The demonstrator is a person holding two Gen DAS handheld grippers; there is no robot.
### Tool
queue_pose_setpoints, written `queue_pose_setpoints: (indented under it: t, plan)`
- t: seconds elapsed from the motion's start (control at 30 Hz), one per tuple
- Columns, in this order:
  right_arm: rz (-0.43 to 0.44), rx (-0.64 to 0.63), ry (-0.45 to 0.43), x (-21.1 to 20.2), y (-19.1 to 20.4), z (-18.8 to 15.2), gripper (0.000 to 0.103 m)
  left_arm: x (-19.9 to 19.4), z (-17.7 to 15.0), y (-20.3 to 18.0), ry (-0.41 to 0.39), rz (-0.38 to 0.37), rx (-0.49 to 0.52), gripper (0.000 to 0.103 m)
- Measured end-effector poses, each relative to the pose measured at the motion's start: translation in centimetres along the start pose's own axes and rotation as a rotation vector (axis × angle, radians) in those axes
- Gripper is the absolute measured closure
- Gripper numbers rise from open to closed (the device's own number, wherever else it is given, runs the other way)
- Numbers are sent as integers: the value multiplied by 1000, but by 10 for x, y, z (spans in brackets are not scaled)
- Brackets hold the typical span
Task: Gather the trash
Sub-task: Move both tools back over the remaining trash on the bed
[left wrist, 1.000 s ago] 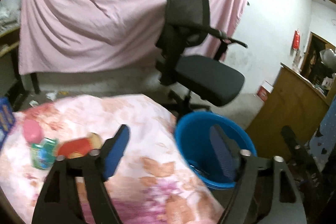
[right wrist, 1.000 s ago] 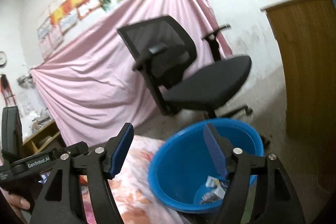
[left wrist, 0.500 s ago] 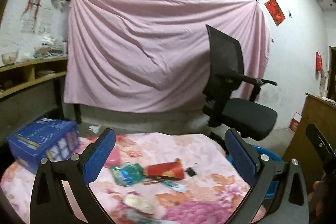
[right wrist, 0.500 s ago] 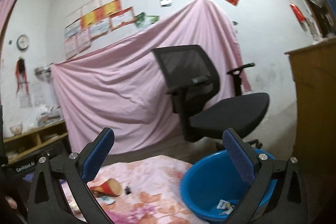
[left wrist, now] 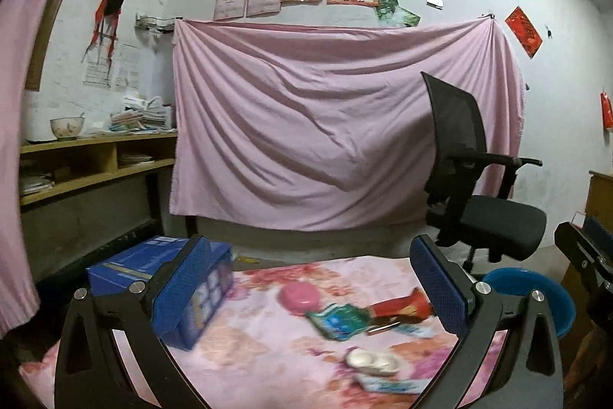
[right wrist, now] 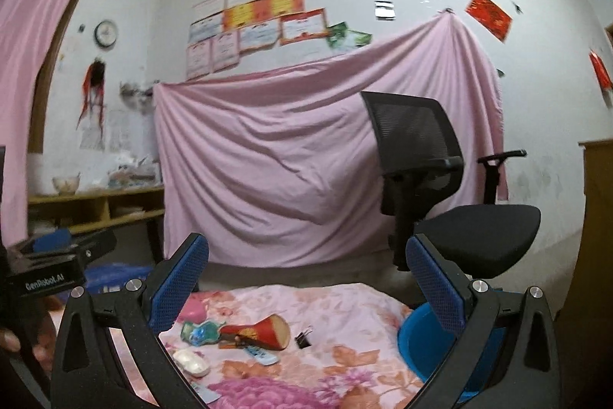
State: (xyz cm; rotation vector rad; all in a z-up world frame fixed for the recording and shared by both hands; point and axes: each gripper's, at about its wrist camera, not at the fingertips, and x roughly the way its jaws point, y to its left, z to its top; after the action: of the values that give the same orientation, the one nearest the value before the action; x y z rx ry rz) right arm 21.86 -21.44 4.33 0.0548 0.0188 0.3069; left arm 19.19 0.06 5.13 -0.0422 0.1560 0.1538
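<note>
2 claws, both spread wide and empty: my left claw [left wrist: 310, 288] and my right claw [right wrist: 306, 288] each hold nothing between their blue pads, and both point roughly level across the surface [right wrist: 337, 305], well above the litter.

Risks, as I judge them. Aiming this level, I could close on air or drag the flowered cloth instead of a piece of trash. The pieces lie bunched together, so 1 pinch may catch 2 things or knock a neighbour off the near edge. The black binder clip [right wrist: 304, 337] is small and thin; my wide pads could slip off it. The blue box [left wrist: 161, 290] sits right behind my left claw's left finger, and I might bump it while reaching. My 2 claws are near each other, so reaching for the same pile could make them collide.

Trash relative to my claws: in the right wrist view, the red paper cone [right wrist: 258, 330] lies on its side low between the fingers, the green wrapper [right wrist: 199, 330] touching its left end, a white blister piece [right wrist: 190, 362] nearer and left. A pink round lid [left wrist: 299, 297] sits farther back. The blue basin [right wrist: 412, 344] stands off the surface's right edge, partly hidden by my right claw's right finger.
</note>
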Motion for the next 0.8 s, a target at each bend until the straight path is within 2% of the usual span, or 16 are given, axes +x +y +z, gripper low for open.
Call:
queue_pose_setpoints:
  t: [0.23,0.5,0.6,0.63,0.8]
  plan:
    - [20,-118,69,17,29,-13,0,3,-18,28,56,-18,22,1]
    - [60,-93,240,50,27,-26,0,34,-47,33,228,-69,53,1]
    - [78,-61,329,65,22,-33,12,47,-50,36,285,-99,29,2]
    - [84,-55,357,69,21,-36,20,52,-50,37,303,-106,20,2]
    - [145,-37,518,96,21,-49,27,69,-47,40,354,-158,-14,2]
